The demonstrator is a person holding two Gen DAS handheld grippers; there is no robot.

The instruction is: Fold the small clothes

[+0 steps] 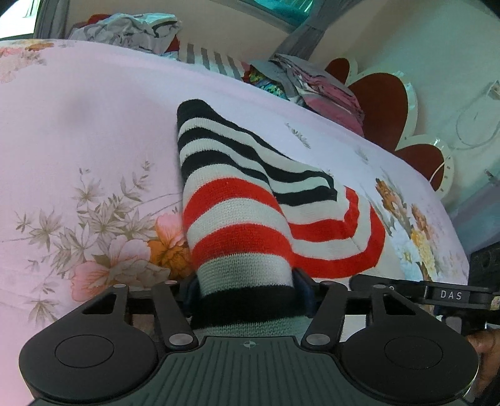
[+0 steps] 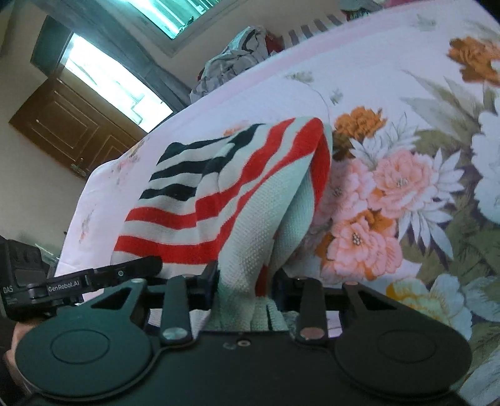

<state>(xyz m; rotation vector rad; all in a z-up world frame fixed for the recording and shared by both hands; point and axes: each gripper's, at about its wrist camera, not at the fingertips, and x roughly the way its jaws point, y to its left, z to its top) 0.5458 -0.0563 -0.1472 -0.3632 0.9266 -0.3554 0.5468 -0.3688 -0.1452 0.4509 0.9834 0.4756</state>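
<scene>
A small knitted garment (image 1: 237, 218) with black, white and red stripes lies on the floral bedsheet (image 1: 78, 140). My left gripper (image 1: 247, 296) is shut on its near edge, the cloth bunched between the jaws. My right gripper (image 2: 247, 290) is shut on another edge of the same garment (image 2: 225, 193), which is lifted and drapes from the jaws. The right gripper's side shows at the right edge of the left wrist view (image 1: 437, 293). The left gripper shows at the left of the right wrist view (image 2: 78, 284).
Piles of crumpled clothes (image 1: 131, 28) and folded clothes (image 1: 312, 84) sit at the far side of the bed. A red and white headboard (image 1: 384, 103) stands behind. A wooden door (image 2: 68, 125) and window are beyond the bed.
</scene>
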